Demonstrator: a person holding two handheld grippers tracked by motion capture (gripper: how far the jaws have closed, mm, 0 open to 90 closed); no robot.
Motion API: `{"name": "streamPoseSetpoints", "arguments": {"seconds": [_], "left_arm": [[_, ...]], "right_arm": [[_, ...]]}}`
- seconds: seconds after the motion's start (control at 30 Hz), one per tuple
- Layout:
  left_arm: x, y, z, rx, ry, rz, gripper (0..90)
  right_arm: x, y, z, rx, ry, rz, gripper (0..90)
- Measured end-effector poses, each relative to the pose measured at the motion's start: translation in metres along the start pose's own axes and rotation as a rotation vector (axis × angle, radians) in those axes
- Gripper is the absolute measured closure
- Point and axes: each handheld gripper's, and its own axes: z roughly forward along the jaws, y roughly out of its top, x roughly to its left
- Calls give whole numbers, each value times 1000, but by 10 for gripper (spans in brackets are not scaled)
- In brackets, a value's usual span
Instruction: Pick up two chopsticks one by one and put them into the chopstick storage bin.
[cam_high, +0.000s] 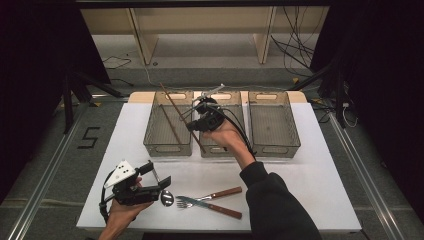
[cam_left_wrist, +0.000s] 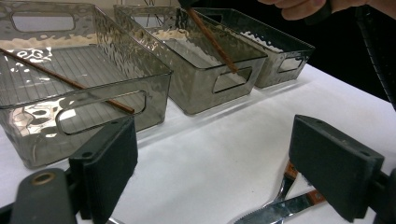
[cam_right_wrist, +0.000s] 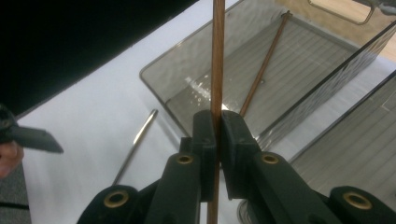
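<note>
Your right claw (cam_right_wrist: 216, 140), jaws clamped tight on a wooden chopstick (cam_right_wrist: 217, 56), holds it aslant above the left bin (cam_high: 168, 142), where a second chopstick (cam_right_wrist: 264, 65) already lies. The grip sits low on the shaft, so the long free end could swing, strike the bin's rim and twist out of the pads. Released too high, it may bounce onto the bench (cam_high: 300, 170). Your left claw (cam_high: 160, 181) stands wide open and empty, well nearer you than that bin, beside the spoon (cam_high: 166, 198).

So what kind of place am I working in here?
Likely a lab recording setup, not a kitchen: a white table on a floor with metal rails, loose cables, and three clear sorting bins.
</note>
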Motion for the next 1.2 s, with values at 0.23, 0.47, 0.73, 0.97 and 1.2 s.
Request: {"name": "streamPoseSetpoints", "arguments": {"seconds": [0.23, 0.47, 0.73, 0.97, 1.2], "left_arm": [[0, 0, 0, 0, -1, 2, 149], [0, 0, 0, -6, -2, 0, 149], [0, 0, -1, -8, -3, -1, 149], [0, 1, -1, -9, -4, -1, 149], [0, 1, -2, -9, -5, -1, 149]], "right_arm": [[0, 14, 9, -17, -10, 28, 854], [1, 25, 19, -22, -16, 42, 854], [-1, 35, 28, -46, -22, 82, 854], [-2, 38, 37, -48, -30, 102, 854], [-5, 41, 44, -52, -45, 120, 854]]}}
